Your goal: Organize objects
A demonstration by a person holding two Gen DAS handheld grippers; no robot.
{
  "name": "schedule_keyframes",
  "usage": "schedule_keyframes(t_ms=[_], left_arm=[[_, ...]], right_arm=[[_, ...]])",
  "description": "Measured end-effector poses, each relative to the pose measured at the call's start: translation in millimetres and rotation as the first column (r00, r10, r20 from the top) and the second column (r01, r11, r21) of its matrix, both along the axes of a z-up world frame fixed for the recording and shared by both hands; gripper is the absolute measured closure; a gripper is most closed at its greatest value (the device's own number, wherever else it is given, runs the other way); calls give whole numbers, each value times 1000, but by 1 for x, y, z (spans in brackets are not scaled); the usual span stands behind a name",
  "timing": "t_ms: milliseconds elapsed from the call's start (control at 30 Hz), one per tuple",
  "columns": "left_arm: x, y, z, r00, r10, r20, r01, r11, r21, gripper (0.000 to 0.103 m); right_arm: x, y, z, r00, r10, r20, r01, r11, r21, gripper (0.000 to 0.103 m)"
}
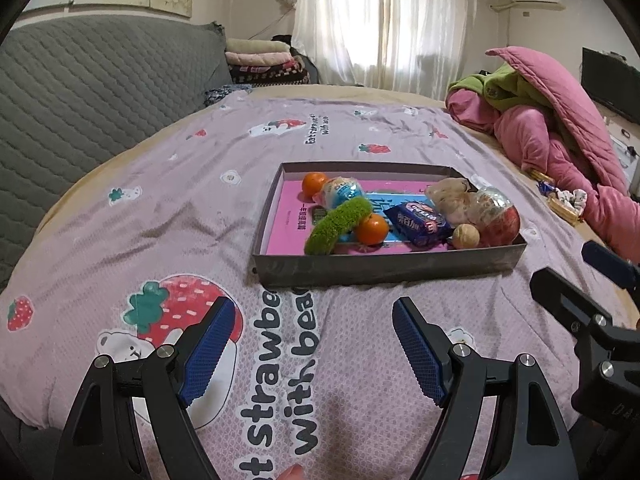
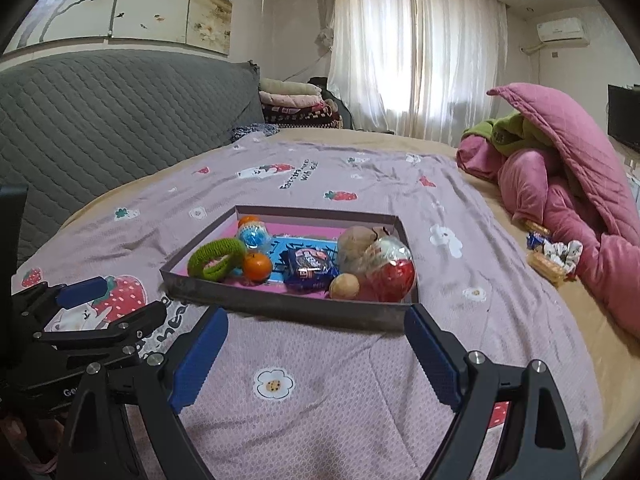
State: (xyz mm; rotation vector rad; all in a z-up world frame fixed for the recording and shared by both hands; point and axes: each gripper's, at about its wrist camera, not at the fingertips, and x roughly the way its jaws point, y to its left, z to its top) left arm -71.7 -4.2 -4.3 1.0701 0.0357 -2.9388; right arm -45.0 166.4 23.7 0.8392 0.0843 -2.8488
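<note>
the tray (image 1: 384,268) is holding oranges (image 1: 372,229), a green ring (image 1: 338,224) and a blue packet (image 1: 420,224); left claw (image 1: 312,344) and right claw (image 2: 316,356) are gaping empty before the tray.

This is a bedroom in a home. A bed (image 2: 500,240) with a strawberry-print sheet (image 2: 320,380) fills the view, with a grey quilted headboard (image 2: 100,120) along its left edge. Folded blankets (image 2: 296,106) are stacked at its far corner, before a white-curtained window (image 2: 412,52), and an air conditioner (image 2: 562,30) hangs on the wall.
</note>
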Motion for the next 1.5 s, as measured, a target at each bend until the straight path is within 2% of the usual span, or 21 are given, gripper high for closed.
schedule_keyframes(t_ms=[733,1500], left_arm=[[-11,3,-34,1000,-12,28,12,1000,-6,21],[-14,6,-50,999,-17,28,17,1000,-10,21]], right_arm=[[-9,-2,-45,998,-7,61,6,1000,18,13],[-10,2,-61,997,-13,75,13,1000,1,13]])
